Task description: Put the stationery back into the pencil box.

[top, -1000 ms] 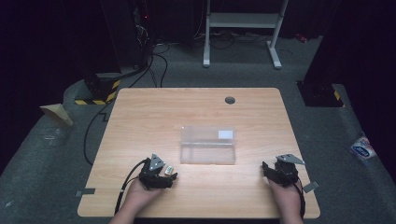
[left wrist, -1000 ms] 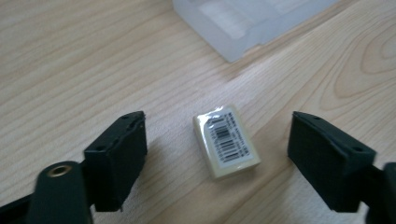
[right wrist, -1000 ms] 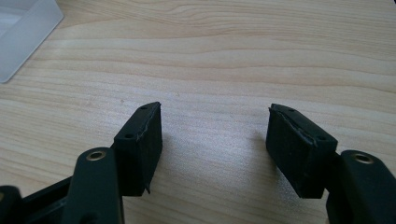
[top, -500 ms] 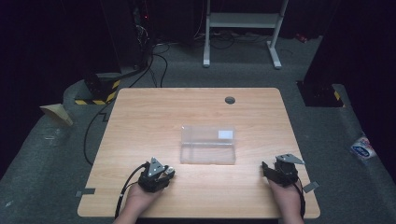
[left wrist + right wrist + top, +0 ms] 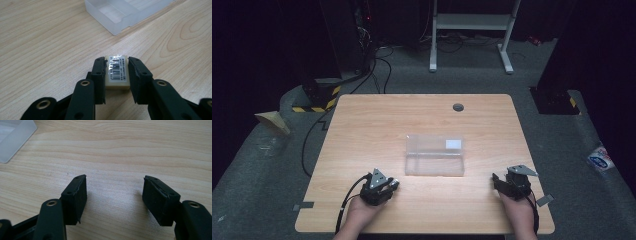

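Note:
A small cream block (image 5: 117, 73) with a barcode label lies on the wooden table (image 5: 377, 125), near its front left. My left gripper (image 5: 116, 65) has just been closing on this block, and its pads now press both sides. From above, the left gripper (image 5: 392, 184) sits just left of and nearer than a clear plastic box (image 5: 435, 155), whose corner (image 5: 125, 11) lies beyond the block. My right gripper (image 5: 115, 187) stands open over bare wood with nothing between its pads. It rests at the front right (image 5: 497, 180), to the right of the box.
A dark round grommet (image 5: 458, 107) sits near the table's far edge. Cables (image 5: 312, 145) hang off the left side to the floor. A white frame (image 5: 472, 30) stands behind the table, and a small packet (image 5: 600, 160) lies on the floor at right.
The left gripper's jaws have narrowed from wide apart to shut. Both hands have stayed where they were, and the right gripper's jaws have not moved.

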Demonstrator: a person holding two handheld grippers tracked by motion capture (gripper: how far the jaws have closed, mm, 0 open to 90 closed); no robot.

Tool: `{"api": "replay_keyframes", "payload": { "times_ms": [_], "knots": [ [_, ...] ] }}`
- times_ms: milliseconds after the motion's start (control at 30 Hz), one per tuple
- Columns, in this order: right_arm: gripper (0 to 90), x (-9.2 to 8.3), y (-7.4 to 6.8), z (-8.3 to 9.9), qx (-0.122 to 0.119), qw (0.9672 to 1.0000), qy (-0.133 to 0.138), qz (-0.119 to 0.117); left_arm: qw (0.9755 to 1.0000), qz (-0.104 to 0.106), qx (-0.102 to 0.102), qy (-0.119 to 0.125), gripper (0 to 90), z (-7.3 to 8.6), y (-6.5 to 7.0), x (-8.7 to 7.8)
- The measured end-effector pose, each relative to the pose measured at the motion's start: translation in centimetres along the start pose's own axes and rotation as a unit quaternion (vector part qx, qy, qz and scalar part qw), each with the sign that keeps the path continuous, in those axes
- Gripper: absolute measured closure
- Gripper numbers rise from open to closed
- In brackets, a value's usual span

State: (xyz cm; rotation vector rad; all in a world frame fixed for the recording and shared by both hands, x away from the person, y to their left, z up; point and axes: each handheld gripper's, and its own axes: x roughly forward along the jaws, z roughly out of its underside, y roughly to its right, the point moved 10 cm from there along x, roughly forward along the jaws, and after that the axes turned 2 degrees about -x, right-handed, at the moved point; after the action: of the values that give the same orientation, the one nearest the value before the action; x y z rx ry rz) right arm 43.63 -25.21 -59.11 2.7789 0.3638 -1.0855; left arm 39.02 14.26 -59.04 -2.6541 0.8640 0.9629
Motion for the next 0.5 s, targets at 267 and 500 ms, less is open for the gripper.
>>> {"api": "replay_keyframes", "payload": {
  "times_ms": [267,500],
  "knots": [
    [36.2,0.0,0.0,0.0,-0.002,1.0,0.0,0.0,0.9997,-0.016,-0.009,0.015,68.0,-0.9,-0.4,-0.8],
    [36.2,0.0,0.0,0.0,-0.003,1.0,0.0,-0.001,0.9992,-0.012,-0.017,0.035,68.1,-1.9,0.0,-1.5]
  ]
}}
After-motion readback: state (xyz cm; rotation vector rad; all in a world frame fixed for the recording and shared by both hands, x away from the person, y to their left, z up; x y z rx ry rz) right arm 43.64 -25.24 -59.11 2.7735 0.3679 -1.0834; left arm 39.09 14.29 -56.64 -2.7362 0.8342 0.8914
